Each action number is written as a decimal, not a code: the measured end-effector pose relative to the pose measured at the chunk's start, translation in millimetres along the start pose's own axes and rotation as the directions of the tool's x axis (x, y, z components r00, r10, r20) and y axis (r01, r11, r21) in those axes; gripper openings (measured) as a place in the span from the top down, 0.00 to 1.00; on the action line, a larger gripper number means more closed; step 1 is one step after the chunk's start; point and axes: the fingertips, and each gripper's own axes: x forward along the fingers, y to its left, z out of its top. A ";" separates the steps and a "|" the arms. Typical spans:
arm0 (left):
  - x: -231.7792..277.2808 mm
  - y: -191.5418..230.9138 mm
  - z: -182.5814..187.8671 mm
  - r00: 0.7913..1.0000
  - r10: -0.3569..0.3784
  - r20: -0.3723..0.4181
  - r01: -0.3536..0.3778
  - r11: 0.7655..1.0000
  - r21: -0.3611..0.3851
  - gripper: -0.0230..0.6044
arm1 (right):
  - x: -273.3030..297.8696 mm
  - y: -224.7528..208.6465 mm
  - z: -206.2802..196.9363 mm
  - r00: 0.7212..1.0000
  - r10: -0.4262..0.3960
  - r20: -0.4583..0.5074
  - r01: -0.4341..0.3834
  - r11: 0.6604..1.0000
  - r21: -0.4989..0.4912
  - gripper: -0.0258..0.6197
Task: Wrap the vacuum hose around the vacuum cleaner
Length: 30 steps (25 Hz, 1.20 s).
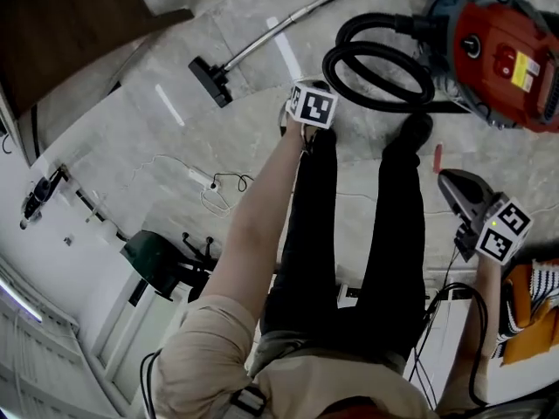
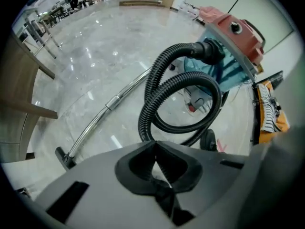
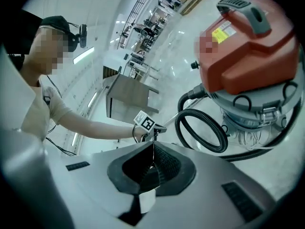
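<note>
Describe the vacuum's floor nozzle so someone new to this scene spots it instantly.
Find the red-topped vacuum cleaner canister on the pale marble floor, with its black ribbed hose coiled beside it. A chrome wand runs away from there; the nozzle is the flat black head at its far end, smooth where the hose is round and ribbed.

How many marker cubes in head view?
2. One marker cube sits just left of the black hose; the other cube is lower right, above the orange cloth. None seems hidden.
</note>
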 end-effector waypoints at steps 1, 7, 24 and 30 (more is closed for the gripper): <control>0.1 -11.4 2.9 0.999 -0.021 0.027 0.020 0.999 0.029 0.96 | -2.7 -1.5 4.0 1.000 -0.011 0.009 0.011 1.000 0.008 0.95; 20.7 -10.3 -6.6 0.997 -0.048 0.060 0.045 0.998 0.047 0.96 | 33.4 9.6 7.6 0.998 0.014 0.068 -0.016 1.000 0.023 0.95; -302.9 47.2 34.3 0.822 -0.232 0.521 0.218 0.972 0.088 0.96 | 124.8 247.8 61.8 0.929 0.313 -0.195 -0.348 0.919 -0.183 0.95; -431.3 -3.1 14.0 0.635 -0.390 0.668 0.406 0.903 0.141 0.96 | 124.5 327.1 69.9 0.928 0.323 -0.187 -0.354 0.920 -0.167 0.95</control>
